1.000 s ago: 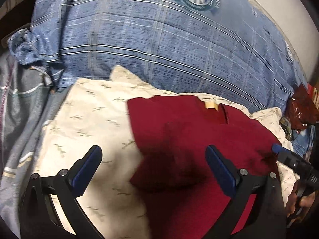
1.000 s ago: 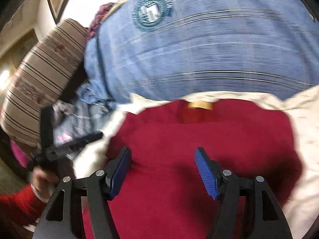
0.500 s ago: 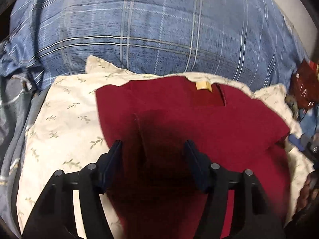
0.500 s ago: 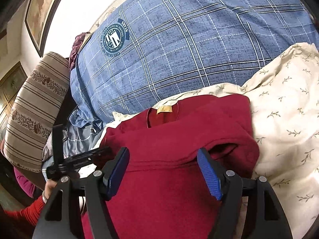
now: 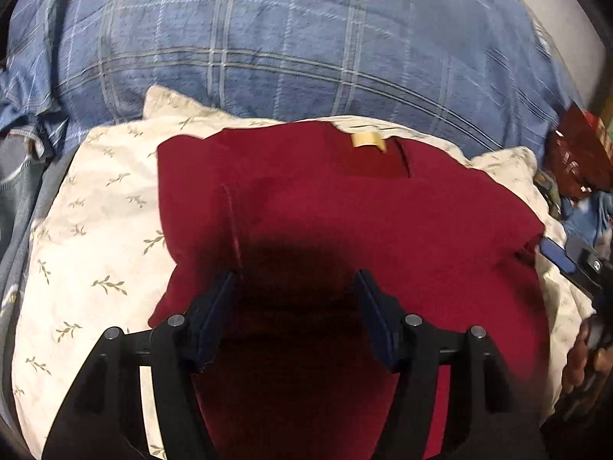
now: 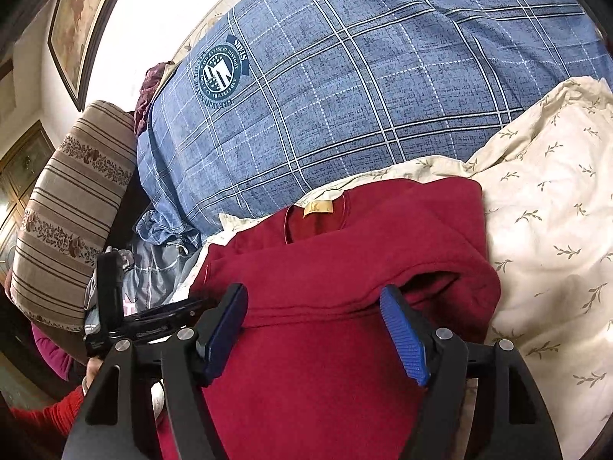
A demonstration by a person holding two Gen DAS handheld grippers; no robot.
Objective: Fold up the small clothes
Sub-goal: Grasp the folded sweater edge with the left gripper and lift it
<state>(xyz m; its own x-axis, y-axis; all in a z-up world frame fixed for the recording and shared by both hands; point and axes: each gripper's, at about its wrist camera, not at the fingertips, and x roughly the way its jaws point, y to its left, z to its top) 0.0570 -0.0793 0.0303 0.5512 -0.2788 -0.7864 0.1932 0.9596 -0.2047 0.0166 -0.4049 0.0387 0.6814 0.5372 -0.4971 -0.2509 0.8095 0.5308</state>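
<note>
My left hand-held gripper (image 5: pixel 295 287) hangs half open over the red top (image 5: pixel 345 222), and its jaws closed partway a moment ago, holding nothing. My right hand-held gripper (image 6: pixel 314 306) is wide open and empty. If I pinch too little cloth, the fold may slip. The soft red top lies on the leafy cream pillow (image 5: pixel 95 230), partly folded, yellow tag at the neck.

Cream leaf-print sheet (image 6: pixel 544 230) lies bare at 3 o'clock of red garment (image 6: pixel 345 276); blue plaid pillow (image 6: pixel 345 76) blocks 12; striped cushion (image 6: pixel 72 207) walls 9
</note>
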